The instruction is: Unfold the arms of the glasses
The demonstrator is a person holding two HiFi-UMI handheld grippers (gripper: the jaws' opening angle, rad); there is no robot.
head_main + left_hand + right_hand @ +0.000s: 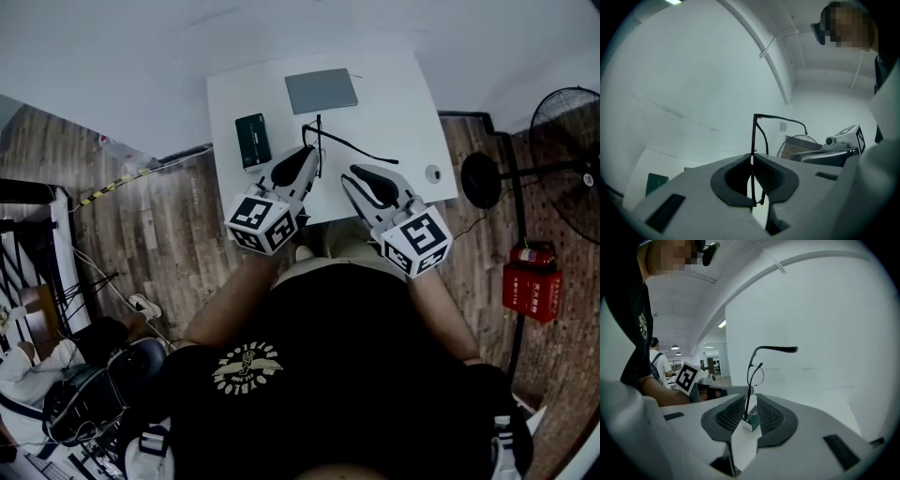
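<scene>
Thin black-framed glasses [352, 148] are held above the near edge of the white table [394, 103]. My left gripper [312, 153] is shut on the front frame, which stands edge-on between its pads [761, 176]. One arm [780, 117] is swung out and reaches away to the right. My right gripper [347, 173] sits just right of the left one and below that arm. In the right gripper view the glasses [776, 348] stand just past the fingertips, and the right gripper [751, 397] is open, its pads pressing on nothing.
A grey flat case [322, 91] lies at the table's far side and a dark green box [253, 141] at its left. A small round white object [432, 173] sits near the right edge. A floor fan [562, 122] and a red box [532, 281] stand to the right.
</scene>
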